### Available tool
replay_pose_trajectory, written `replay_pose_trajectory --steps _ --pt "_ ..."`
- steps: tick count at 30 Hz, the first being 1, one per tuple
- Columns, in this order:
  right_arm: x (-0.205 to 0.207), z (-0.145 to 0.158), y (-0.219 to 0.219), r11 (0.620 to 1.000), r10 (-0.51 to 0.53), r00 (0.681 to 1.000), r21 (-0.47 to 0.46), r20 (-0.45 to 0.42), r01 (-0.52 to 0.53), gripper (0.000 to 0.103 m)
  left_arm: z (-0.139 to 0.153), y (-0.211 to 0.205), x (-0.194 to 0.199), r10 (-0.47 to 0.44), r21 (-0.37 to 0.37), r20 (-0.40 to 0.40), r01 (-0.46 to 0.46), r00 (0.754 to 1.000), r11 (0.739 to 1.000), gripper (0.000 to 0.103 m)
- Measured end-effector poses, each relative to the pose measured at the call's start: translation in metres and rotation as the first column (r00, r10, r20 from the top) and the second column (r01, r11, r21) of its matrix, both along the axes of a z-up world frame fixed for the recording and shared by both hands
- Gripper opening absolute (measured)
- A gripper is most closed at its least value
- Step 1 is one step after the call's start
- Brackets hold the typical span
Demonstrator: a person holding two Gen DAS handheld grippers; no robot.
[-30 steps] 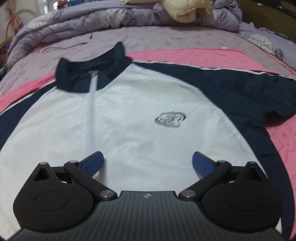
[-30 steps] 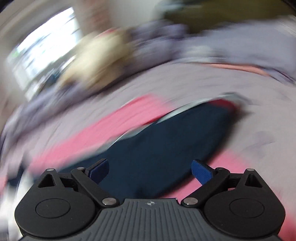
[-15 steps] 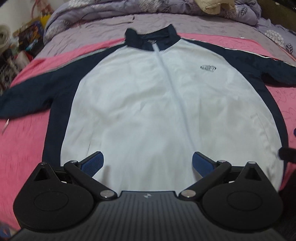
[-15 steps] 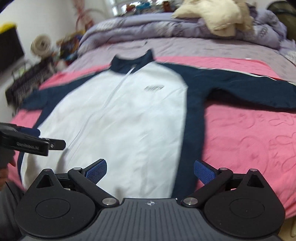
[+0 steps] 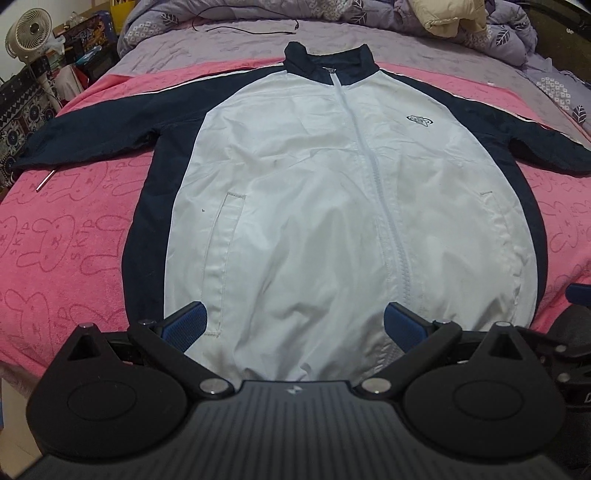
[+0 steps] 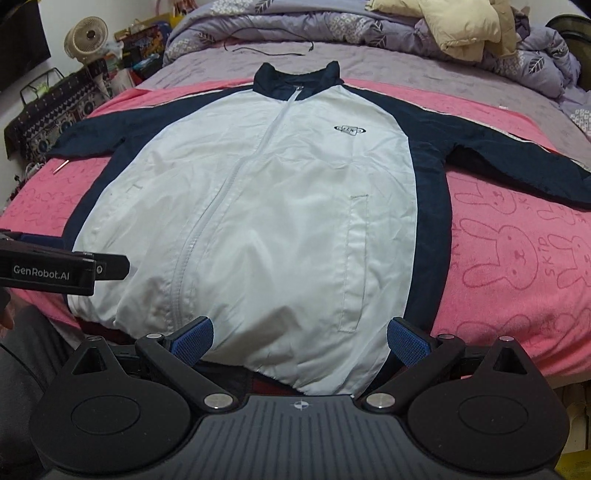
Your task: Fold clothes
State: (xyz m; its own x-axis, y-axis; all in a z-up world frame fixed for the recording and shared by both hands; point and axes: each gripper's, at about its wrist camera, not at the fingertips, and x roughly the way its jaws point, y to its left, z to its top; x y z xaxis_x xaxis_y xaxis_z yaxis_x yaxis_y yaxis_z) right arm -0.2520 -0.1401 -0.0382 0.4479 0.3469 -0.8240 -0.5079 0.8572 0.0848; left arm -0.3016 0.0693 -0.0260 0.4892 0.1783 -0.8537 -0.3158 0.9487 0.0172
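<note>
A white zip jacket with navy sleeves and collar lies flat and face up on a pink bunny-print blanket, sleeves spread to both sides. It also shows in the right wrist view. My left gripper is open and empty, just above the jacket's hem. My right gripper is open and empty at the hem, to the right of the left one. The left gripper's body shows at the left edge of the right wrist view.
The blanket covers a bed with a lilac sheet. A rumpled purple quilt and cream clothes lie at the head. A black cable lies behind the collar. A fan and clutter stand left of the bed.
Both grippers have pulled back from over the jacket to its hem, so the whole jacket now shows. Both stayed open and empty.
</note>
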Motion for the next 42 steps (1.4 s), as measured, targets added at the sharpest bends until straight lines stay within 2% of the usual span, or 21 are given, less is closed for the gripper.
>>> replay_pose_trajectory --steps 5,12,27,35,42 --pt "-0.015 0.001 0.004 1.000 0.016 1.000 -0.018 -0.013 -0.016 0.102 0.007 -0.006 -0.012 -0.012 0.012 0.013 0.011 1.000 1.000 0.103" --pt "-0.029 0.011 0.006 0.998 0.035 0.999 -0.047 0.020 -0.034 0.102 0.013 -0.014 -0.025 -0.024 0.028 0.017 0.023 1.000 0.999 0.103" --pt "-0.033 0.008 0.007 0.995 0.038 0.999 -0.090 -0.002 -0.038 0.102 0.008 -0.024 -0.028 -0.045 0.037 -0.027 0.045 0.999 0.998 0.103" --pt "-0.033 0.012 0.010 0.991 0.049 0.999 -0.122 0.015 -0.047 0.102 0.003 -0.028 -0.028 -0.057 0.031 -0.058 0.059 0.997 0.998 0.103" --pt "-0.033 0.011 0.009 0.991 0.049 0.999 -0.129 0.010 -0.047 0.102 0.005 -0.028 -0.029 -0.051 0.030 -0.056 0.053 0.997 0.998 0.103"
